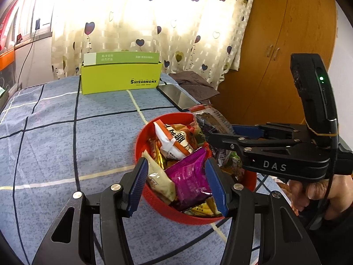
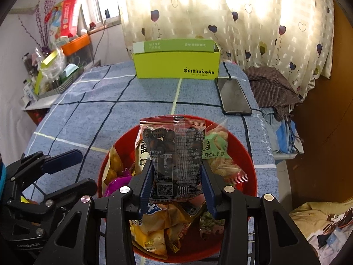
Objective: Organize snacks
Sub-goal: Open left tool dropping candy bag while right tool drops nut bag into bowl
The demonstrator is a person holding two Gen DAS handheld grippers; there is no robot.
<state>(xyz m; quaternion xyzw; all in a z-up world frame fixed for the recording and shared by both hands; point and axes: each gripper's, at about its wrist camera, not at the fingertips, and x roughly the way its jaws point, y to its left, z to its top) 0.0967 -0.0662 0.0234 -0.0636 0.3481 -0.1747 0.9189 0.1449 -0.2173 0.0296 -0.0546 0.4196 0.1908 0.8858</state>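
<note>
A red bowl (image 1: pixel 141 137) (image 2: pixel 250 163) full of snack packets sits on the blue checked cloth. My right gripper (image 2: pixel 176 183) is shut on a clear packet of dark nuts (image 2: pixel 174 152), which stands upright above the bowl. The left wrist view shows that gripper (image 1: pixel 220 132) coming in from the right with the packet (image 1: pixel 211 119) over the bowl's far rim. My left gripper (image 1: pixel 177 185) hangs open over the bowl's near side. A purple packet (image 1: pixel 189 176) and a beige one (image 1: pixel 158 178) lie in the bowl below its pads. In the right wrist view my left gripper (image 2: pixel 87 170) is beside the bowl, empty.
A yellow-green open box (image 1: pixel 121 79) (image 2: pixel 176 66) stands at the table's far edge. A black phone (image 1: pixel 178 97) (image 2: pixel 233 97) lies to its right. A brown checked cloth (image 2: pixel 271 88) hangs off the right corner. A cluttered side table (image 2: pixel 50 75) is left, a wooden wardrobe (image 1: pixel 286 44) right.
</note>
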